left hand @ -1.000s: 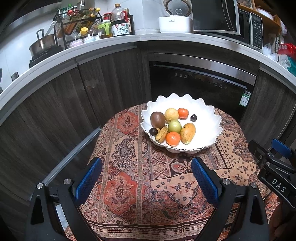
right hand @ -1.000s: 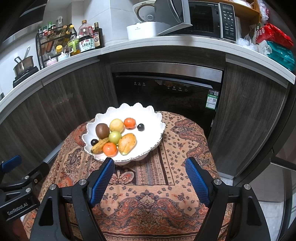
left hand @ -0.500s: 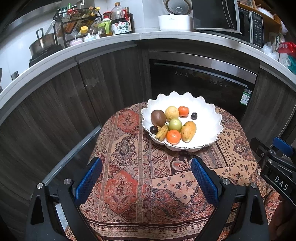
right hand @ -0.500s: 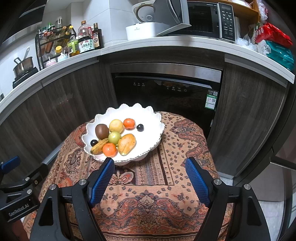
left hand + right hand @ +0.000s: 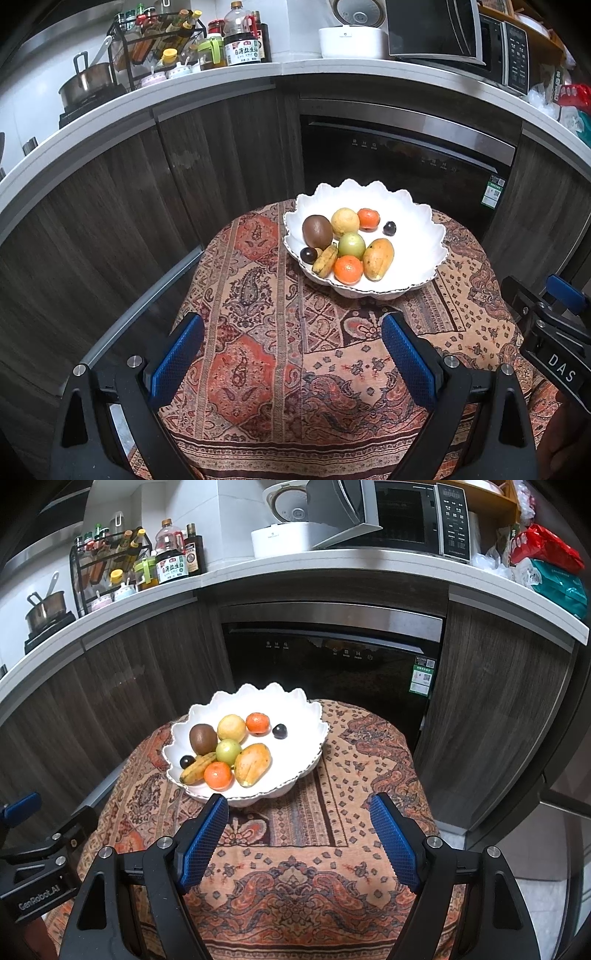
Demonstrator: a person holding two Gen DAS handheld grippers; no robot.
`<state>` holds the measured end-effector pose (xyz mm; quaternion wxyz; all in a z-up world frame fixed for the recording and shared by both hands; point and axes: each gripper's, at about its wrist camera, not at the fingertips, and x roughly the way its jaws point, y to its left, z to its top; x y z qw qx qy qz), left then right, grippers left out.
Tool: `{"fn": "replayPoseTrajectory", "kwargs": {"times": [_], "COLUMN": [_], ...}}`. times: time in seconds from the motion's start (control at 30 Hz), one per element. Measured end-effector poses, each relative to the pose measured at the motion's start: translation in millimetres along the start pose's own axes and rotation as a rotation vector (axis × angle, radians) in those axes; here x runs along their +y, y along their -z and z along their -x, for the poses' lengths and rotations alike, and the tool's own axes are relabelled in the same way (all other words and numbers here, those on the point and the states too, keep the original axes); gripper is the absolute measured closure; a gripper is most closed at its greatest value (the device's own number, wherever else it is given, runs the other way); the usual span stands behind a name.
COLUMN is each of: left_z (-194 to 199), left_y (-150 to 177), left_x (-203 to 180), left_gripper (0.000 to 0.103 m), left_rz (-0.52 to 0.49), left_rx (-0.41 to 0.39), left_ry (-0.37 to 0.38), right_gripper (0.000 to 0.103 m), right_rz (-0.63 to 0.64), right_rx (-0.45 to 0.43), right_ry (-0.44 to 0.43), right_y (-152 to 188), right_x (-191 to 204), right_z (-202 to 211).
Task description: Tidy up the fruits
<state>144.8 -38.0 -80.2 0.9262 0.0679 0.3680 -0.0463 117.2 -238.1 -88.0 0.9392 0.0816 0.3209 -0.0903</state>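
A white scalloped bowl [image 5: 421, 254] stands on a small table with a patterned cloth [image 5: 258, 332]; it also shows in the right wrist view [image 5: 299, 749]. In it lie a kiwi [image 5: 317, 231], a yellow fruit [image 5: 345, 220], a green fruit [image 5: 351, 245], two oranges [image 5: 348, 269], a mango [image 5: 378, 258], a small banana [image 5: 325, 261] and two dark plums [image 5: 389, 228]. My left gripper [image 5: 291, 362] is open and empty, above the cloth in front of the bowl. My right gripper [image 5: 299, 842] is open and empty, just short of the bowl's near rim.
Dark wood cabinets and a built-in dishwasher [image 5: 332, 657] stand close behind the table. The counter above holds a bottle rack [image 5: 159, 44], a pot [image 5: 86, 83], a rice cooker [image 5: 351, 37] and a microwave [image 5: 406, 517]. Each gripper shows at the edge of the other's view.
Both grippers have drawn back and risen slightly, so the bowl sits a little higher and farther in both views. Both stay open and empty.
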Motion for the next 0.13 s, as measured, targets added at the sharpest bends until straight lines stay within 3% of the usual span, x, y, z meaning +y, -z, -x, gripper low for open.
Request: {"fn": "replayPoseTrajectory", "kwargs": {"times": [0.13], "left_z": [-2.4], "left_y": [0.3], "left_x": [0.2], "left_gripper": [0.005], "left_rz": [0.000], "left_rx": [0.005], "left_ry": [0.002], "right_gripper": [0.023], "right_rz": [-0.003], "right_rx": [0.004], "right_ry": [0.002], "right_y": [0.6], "right_x": [-0.3], "right_z": [-2.2]}}
